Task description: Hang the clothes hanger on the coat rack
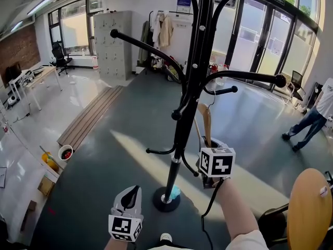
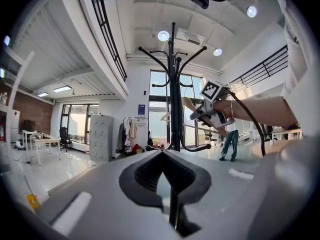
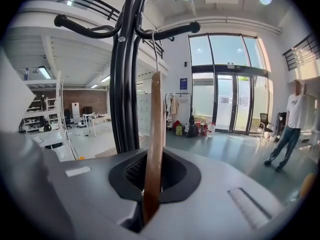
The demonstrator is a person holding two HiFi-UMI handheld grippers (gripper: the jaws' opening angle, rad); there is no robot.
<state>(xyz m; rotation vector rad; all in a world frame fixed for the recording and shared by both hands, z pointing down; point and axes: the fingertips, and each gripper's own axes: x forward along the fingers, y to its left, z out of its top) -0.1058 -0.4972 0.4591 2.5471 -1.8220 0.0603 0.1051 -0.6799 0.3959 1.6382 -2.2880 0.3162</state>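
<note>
A black coat rack (image 1: 179,124) rises from a round base (image 1: 165,199) in the middle of the head view. My right gripper (image 1: 207,142) is shut on the lower end of a wooden clothes hanger (image 1: 205,120), held upright beside the pole. In the right gripper view the hanger (image 3: 152,134) rises from between the jaws, and its metal hook (image 3: 156,46) reaches a curved rack arm (image 3: 170,30). I cannot tell whether the hook rests on that arm. My left gripper (image 1: 131,192) hangs low, left of the base, shut and empty. It looks up at the rack (image 2: 173,84).
A person (image 1: 312,121) walks at the right, near the glass doors. A round wooden seat (image 1: 309,207) stands close at my lower right. Grey lockers (image 1: 113,43) and hanging clothes (image 1: 161,33) are at the back. Desks (image 1: 36,79) and a slatted wooden panel (image 1: 91,116) lie to the left.
</note>
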